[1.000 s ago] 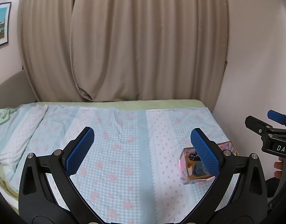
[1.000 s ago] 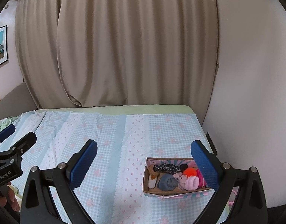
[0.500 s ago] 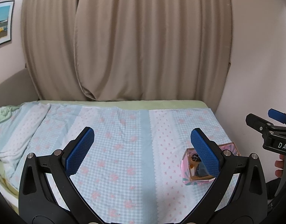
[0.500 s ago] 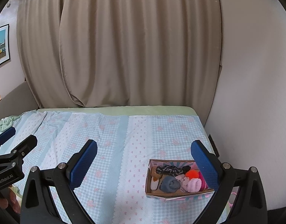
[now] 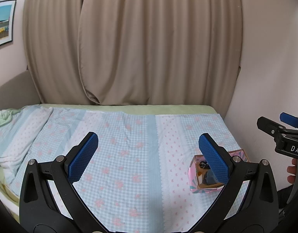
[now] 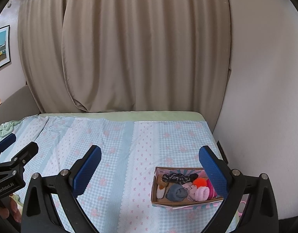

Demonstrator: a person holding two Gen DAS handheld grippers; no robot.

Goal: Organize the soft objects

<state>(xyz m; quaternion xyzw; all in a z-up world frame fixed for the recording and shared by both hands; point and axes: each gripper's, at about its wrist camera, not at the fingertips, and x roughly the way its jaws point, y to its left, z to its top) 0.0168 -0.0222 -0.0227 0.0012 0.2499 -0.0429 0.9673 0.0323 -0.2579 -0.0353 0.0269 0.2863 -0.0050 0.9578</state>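
The right finger of the left tool [image 5: 148, 155] hides most of the box [image 5: 194, 172]. In the right wrist view, the right tool's [image 6: 149, 167] finger covers the box's [image 6: 153, 184] far right corner, and the picture [image 6: 0, 47] is cut by the edge.

You've pulled both grippers back and up a little from the bed over the last second. Through the left gripper [image 5: 148, 156], the box [image 5: 195, 182] now sits lower and further right, more of it hidden behind the right-hand finger [image 5: 214, 160], and the curtain [image 5: 149, 44] has slid rightward as the camera turned. Through the right gripper [image 6: 150, 169], the box [image 6: 184, 202] of rolled socks [image 6: 176, 192] has slipped toward the right finger, and more bedspread [image 6: 117, 136] shows ahead of it. The left gripper [image 6: 14, 151] at the edge has risen slightly.
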